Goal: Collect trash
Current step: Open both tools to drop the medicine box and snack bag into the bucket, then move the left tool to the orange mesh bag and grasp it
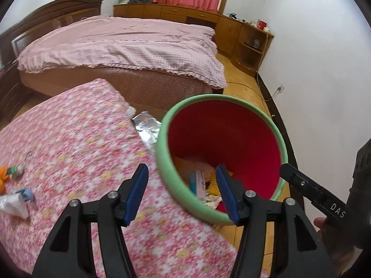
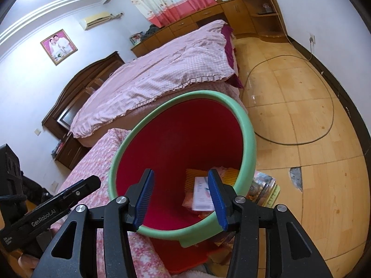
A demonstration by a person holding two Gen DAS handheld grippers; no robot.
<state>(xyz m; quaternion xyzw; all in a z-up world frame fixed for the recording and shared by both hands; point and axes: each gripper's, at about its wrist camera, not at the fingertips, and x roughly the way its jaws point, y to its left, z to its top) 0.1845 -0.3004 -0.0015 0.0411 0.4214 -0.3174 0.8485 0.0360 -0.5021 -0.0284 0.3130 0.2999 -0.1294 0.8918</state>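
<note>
left gripper [image 1: 182, 191] angled down, blue ribbed pads apart, empty | right gripper [image 2: 180, 197] same, over bin | red bin [image 2: 185, 139], round, smooth green rim, beside floral-cloth table [image 1: 69, 139]; trash [image 2: 204, 194] at bottom

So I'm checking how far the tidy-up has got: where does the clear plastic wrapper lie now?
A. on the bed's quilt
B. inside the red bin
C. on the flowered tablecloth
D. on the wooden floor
C: the left wrist view shows the clear plastic wrapper lying on the flowered tablecloth, well to the left of the red bin, beside a small orange toy.
</note>
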